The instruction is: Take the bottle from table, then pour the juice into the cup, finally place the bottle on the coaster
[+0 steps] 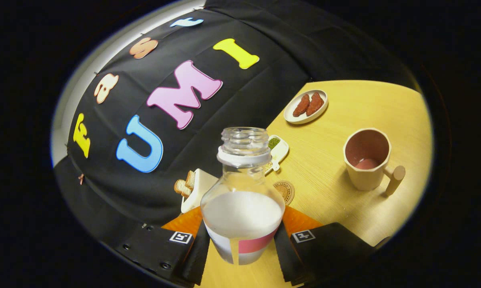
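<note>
Gripper view: the gripper [240, 240] has both fingers pressed against the sides of an uncapped clear bottle [242, 196], about half full of white liquid. Just beyond it lies a round coaster [285, 190]. Farther off stands a cup [367, 159] holding a little pink liquid; beyond, a plate [305, 106] with two brown pieces.

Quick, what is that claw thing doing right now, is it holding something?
Gripper: closed on the bottle, one finger pressing each side, bottle tilted.
</note>
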The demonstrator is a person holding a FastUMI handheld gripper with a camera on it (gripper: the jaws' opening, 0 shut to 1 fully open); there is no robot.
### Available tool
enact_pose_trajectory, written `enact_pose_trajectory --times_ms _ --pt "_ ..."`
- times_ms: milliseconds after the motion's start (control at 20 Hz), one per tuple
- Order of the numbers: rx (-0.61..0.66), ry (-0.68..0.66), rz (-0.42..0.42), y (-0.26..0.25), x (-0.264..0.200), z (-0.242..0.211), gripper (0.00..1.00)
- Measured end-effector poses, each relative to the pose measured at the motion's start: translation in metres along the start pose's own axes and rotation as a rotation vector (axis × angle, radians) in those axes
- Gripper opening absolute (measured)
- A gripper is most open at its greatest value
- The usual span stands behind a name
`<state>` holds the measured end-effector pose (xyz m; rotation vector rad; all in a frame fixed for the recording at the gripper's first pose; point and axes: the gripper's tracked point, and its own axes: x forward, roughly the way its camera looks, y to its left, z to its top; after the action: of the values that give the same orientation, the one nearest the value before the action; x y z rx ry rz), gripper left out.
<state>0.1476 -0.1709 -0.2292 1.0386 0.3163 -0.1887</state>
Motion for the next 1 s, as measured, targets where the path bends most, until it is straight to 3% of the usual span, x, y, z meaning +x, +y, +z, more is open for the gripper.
enact_pose_trajectory --times_ms 500,1000 --pt "0.486 0.004 -0.073 -0.027 0.025 0.022 0.75" --pt "0.801 -0.016 -0.156 -0.055 0.036 0.043 0.75"
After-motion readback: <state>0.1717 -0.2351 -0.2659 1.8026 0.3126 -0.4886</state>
